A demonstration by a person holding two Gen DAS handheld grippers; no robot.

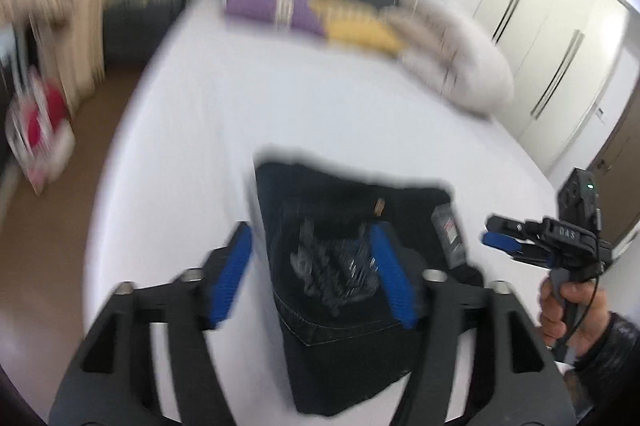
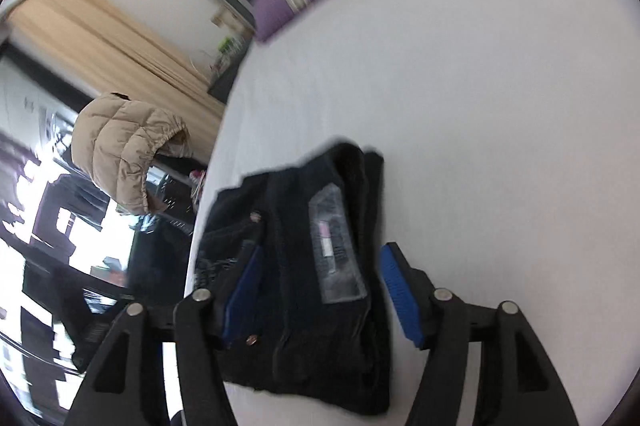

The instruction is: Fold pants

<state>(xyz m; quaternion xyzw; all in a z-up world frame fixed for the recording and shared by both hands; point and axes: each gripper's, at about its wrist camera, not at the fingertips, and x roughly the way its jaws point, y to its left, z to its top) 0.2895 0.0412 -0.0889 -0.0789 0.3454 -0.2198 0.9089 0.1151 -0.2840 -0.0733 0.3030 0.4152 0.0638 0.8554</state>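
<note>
Dark blue jeans (image 1: 344,290) lie folded into a compact stack on the white bed (image 1: 280,113); a back pocket with pale stitching faces up and a grey label (image 1: 450,234) shows at the right. My left gripper (image 1: 316,274) is open above the stack, its blue pads on either side and clear of the cloth. In the right wrist view the same jeans (image 2: 304,266) lie near the bed's left edge, label (image 2: 338,246) up. My right gripper (image 2: 320,290) is open, straddling the stack. It also shows in the left wrist view (image 1: 504,238), held right of the jeans.
Purple (image 1: 264,1) and yellow (image 1: 360,25) cushions and a pale pillow (image 1: 456,53) lie at the bed's far end. White wardrobe doors (image 1: 560,53) stand at right. A beige puffer jacket (image 2: 128,149) and curtains (image 2: 104,41) are left of the bed.
</note>
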